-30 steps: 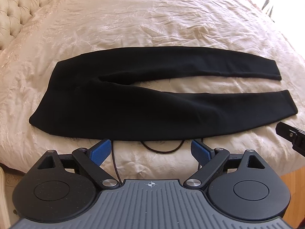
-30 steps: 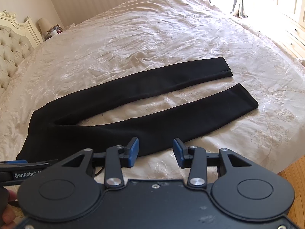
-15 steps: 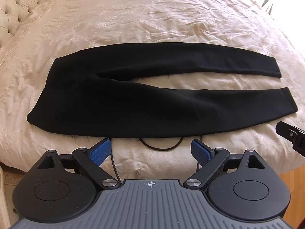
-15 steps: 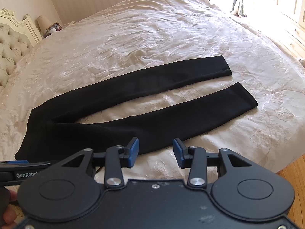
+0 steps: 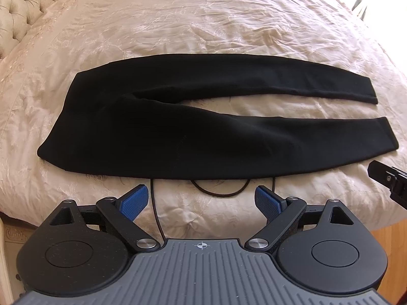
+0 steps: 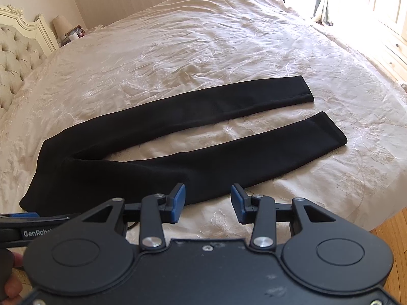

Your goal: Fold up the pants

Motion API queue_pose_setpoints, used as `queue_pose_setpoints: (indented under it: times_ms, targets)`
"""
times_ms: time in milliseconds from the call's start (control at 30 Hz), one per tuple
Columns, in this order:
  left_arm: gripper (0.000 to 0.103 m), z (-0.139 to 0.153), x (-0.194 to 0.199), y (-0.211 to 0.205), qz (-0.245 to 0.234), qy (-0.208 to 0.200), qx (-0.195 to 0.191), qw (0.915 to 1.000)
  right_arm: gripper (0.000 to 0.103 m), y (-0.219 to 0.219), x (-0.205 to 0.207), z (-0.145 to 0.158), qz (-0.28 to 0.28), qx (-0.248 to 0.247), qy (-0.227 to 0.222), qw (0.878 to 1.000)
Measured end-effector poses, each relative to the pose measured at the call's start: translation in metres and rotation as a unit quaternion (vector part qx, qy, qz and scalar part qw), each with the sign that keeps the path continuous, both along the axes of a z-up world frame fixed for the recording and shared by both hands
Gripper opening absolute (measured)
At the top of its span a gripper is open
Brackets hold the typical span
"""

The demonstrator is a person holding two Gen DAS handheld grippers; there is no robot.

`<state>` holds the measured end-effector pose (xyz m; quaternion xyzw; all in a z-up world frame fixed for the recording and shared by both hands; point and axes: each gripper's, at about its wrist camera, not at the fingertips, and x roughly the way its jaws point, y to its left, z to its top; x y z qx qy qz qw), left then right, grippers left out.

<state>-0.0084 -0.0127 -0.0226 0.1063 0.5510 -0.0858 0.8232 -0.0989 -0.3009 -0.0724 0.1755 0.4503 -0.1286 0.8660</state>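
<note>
Holding both grippers, left (image 5: 201,199) and right (image 6: 208,199), wide apart and empty, you should pinch the soft, floppy pants (image 5: 157,137) at the frame's lower edge.

- I see bright daylight in both views, entering from the window (image 6: 381,5) at the far right, which is blown out to white.
- The bed (image 5: 203,20) cover shows a soft sheen on its creases; shadows are faint.
- The pants (image 5: 178,127) read as near-featureless black, with little fabric detail.
- Fisheye distortion bows the bed's edges and the headboard (image 6: 17,50) toward the frame corners.
- Focus is sharp throughout; I see no motion blur.
</note>
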Motion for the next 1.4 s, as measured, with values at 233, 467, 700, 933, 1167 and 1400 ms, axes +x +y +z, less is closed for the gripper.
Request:
queue_pose_setpoints:
  times_ms: [233, 467, 700, 933, 1167, 1400]
  targets:
    - [0.091, 0.000, 0.000, 0.004, 0.008, 0.000, -0.002, 1.0000, 0.043, 0.005, 0.002, 0.000, 0.012, -0.007, 0.005, 1.000]
    - [0.091, 0.002, 0.001, 0.007, 0.016, -0.003, -0.004, 0.9999, 0.043, 0.007, 0.004, 0.001, 0.017, -0.018, 0.005, 1.000]
    - [0.091, 0.004, 0.002, 0.004, 0.016, -0.008, 0.002, 0.9998, 0.043, 0.009, 0.007, 0.002, 0.012, -0.057, 0.015, 0.998]
    - [0.091, 0.005, 0.001, 0.000, 0.014, -0.007, 0.010, 0.9998, 0.044, 0.015, 0.007, 0.001, -0.010, -0.122, 0.018, 0.992]
    - [0.091, 0.006, 0.001, 0.001, 0.017, -0.009, 0.014, 0.9997, 0.044, 0.006, 0.016, -0.010, -0.014, -0.069, 0.059, 0.996]
    - [0.091, 0.000, 0.005, 0.011, 0.040, 0.001, 0.019, 0.9990, 0.044, 0.008, 0.026, -0.022, 0.000, -0.041, 0.081, 0.996]
